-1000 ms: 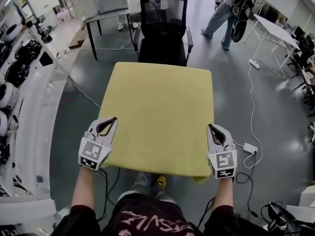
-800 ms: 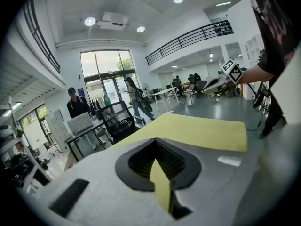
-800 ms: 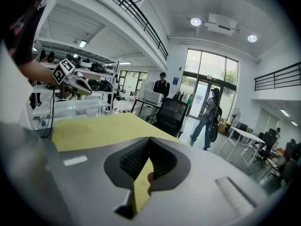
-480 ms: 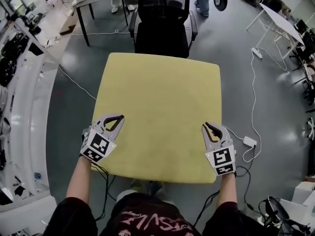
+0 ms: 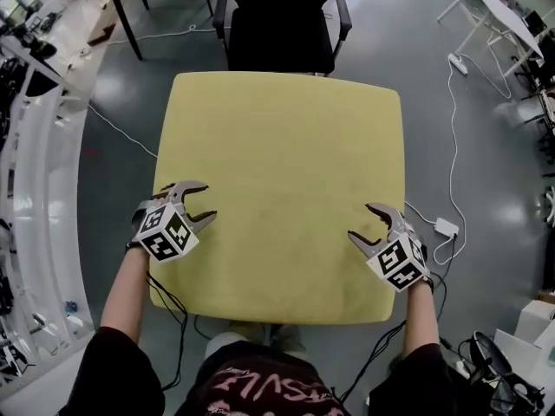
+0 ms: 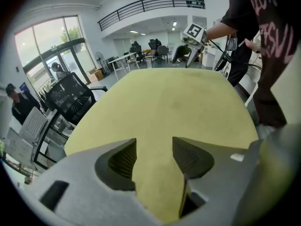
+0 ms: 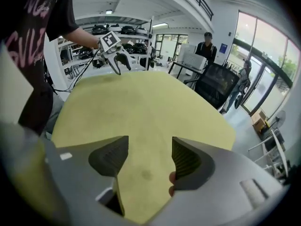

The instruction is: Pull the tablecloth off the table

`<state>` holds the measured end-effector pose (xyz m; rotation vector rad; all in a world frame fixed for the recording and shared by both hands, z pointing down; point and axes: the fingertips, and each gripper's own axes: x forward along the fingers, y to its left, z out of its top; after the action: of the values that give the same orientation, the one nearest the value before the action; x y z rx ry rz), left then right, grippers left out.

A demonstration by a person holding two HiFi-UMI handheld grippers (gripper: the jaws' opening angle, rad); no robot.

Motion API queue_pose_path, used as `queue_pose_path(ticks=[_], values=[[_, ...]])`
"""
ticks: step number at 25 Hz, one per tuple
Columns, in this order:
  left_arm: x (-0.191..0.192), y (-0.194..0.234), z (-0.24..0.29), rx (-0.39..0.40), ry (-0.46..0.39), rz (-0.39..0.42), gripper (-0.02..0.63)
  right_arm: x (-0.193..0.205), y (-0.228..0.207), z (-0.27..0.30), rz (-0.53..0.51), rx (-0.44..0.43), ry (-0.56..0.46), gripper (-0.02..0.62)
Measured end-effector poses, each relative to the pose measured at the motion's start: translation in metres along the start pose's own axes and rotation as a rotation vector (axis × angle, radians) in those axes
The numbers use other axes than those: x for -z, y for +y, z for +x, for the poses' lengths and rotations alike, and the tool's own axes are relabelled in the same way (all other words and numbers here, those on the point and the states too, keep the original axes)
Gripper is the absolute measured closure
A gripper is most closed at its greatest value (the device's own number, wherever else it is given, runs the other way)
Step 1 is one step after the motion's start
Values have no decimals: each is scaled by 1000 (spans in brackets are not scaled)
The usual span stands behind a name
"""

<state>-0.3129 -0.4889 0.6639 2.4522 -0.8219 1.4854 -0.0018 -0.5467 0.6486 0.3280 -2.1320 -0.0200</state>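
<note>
A yellow tablecloth (image 5: 282, 163) covers the square table and lies flat. My left gripper (image 5: 206, 202) hovers over the cloth by its left edge and points inward, its jaws opening. Only the cloth's surface (image 6: 160, 107) shows in the gap of the left gripper (image 6: 154, 149); the pads do not press on it. My right gripper (image 5: 360, 222) stands over the cloth near the right edge, also pointing inward with jaws opening. The right gripper (image 7: 149, 154) has just flat cloth (image 7: 141, 107) below its gap. Each gripper view shows the other gripper across the table: the right gripper (image 6: 194, 34) and the left gripper (image 7: 115, 51).
A black office chair (image 5: 282, 24) stands against the table's far side. Cables and a white power strip (image 5: 445, 228) lie on the floor at the right. A white bench (image 5: 35, 198) runs along the left. A person (image 7: 205, 44) stands behind the chair.
Both grippers have moved from the cloth's side edges inward over it and turned toward each other. Their jaws, shut before, now stand apart. The cloth lies as before.
</note>
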Motion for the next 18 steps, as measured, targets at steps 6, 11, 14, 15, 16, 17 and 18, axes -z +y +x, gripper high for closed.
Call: queue_pose_path(ticks=[6, 11, 14, 15, 16, 17, 18], values=[[20, 20, 31, 65, 58, 36, 350, 15, -13, 43, -27, -61, 84, 281], [28, 26, 53, 111, 97, 71, 347, 19, -19, 63, -19, -105, 112, 270], [30, 24, 62, 134, 114, 109, 345, 24, -18, 71, -19, -126, 130, 267], [30, 24, 64, 144, 116, 117, 350, 26, -18, 74, -17, -133, 136, 265], [31, 24, 65, 154, 117, 121, 342, 27, -18, 76, -13, -142, 141, 263], [31, 25, 65, 165, 117, 122, 336, 28, -18, 79, -6, -152, 145, 262], [31, 25, 66, 178, 117, 121, 334, 29, -18, 81, 1, -164, 149, 261]])
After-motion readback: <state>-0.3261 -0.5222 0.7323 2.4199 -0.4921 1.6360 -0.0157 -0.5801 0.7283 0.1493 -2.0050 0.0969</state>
